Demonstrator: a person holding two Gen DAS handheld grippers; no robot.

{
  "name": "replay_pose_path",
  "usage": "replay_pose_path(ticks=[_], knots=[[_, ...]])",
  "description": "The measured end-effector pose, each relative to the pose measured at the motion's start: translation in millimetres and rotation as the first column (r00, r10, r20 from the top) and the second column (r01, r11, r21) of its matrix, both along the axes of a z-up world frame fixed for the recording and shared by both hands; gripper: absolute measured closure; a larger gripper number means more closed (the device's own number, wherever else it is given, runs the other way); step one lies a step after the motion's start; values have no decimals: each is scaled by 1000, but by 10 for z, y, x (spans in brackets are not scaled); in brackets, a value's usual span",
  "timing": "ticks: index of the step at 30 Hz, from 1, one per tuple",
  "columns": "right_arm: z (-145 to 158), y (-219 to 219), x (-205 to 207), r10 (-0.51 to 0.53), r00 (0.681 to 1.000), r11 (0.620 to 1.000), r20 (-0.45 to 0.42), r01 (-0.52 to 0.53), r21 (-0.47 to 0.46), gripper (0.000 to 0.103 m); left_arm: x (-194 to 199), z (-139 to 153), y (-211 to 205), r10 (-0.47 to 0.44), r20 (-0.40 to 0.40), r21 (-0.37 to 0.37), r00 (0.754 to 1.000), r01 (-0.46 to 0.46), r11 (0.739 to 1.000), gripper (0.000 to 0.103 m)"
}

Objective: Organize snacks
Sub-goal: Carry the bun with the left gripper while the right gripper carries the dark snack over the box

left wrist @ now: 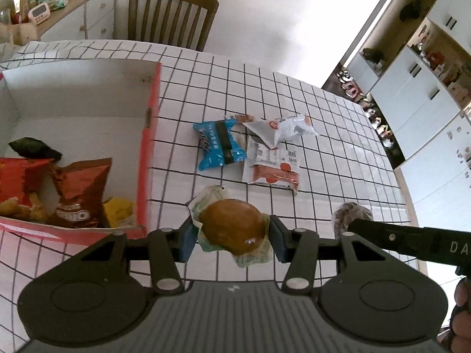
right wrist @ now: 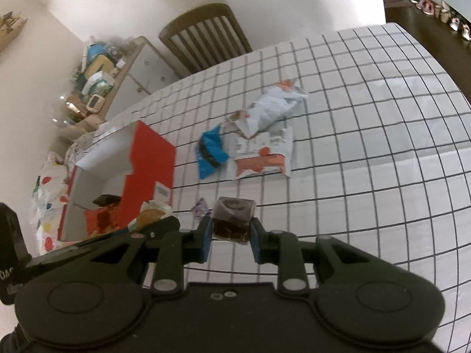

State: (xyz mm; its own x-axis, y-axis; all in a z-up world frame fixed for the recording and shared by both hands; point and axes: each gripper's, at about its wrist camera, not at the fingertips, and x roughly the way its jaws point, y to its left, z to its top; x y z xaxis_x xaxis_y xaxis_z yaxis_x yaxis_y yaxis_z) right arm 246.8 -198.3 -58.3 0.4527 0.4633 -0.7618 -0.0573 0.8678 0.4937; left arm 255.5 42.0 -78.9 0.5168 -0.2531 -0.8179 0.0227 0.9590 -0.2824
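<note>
Grid tablecloth [left wrist: 294, 111]: red box [left wrist: 147, 158] at left already holds several chip bags; blue packet [left wrist: 219, 144] and two white packets remain on cloth. Left gripper [left wrist: 232, 235] clamped on wrapped bun [left wrist: 231, 229], lifted beside box. Right gripper [right wrist: 231, 235] clamped on dark wrapped snack [right wrist: 232, 220], narrower gap.

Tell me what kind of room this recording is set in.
Most likely a home dining room: a table under a grid cloth, a wooden chair behind it, and a cluttered sideboard by the wall.
</note>
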Motion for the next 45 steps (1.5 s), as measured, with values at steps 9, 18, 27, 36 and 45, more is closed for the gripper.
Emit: replay_pose_path(ticks=[9,18,27,36,45], knots=[[258,464,-86,71,996,997,50,-69,-44,78,-39,235,523,21,22,-1,1000,-21,1000,53],[460,1160,-131,168,981,982,97,-159,-99,78,6,413,1189,53,65,21,996,-55,998,53],[541,1900,-2,238,965,961,115,-217,-170,78,268,447,1820,96,94,69,991,-103,992,53],[430,2519,329,279,950,934,144,-233,-270,78,699,254,2139,99,75,93,992,-106,990,53],[50,2879,674,307,946,898,107,-250,-362,78,1074,-138,2168,80,13,91,997,-80,993,53]])
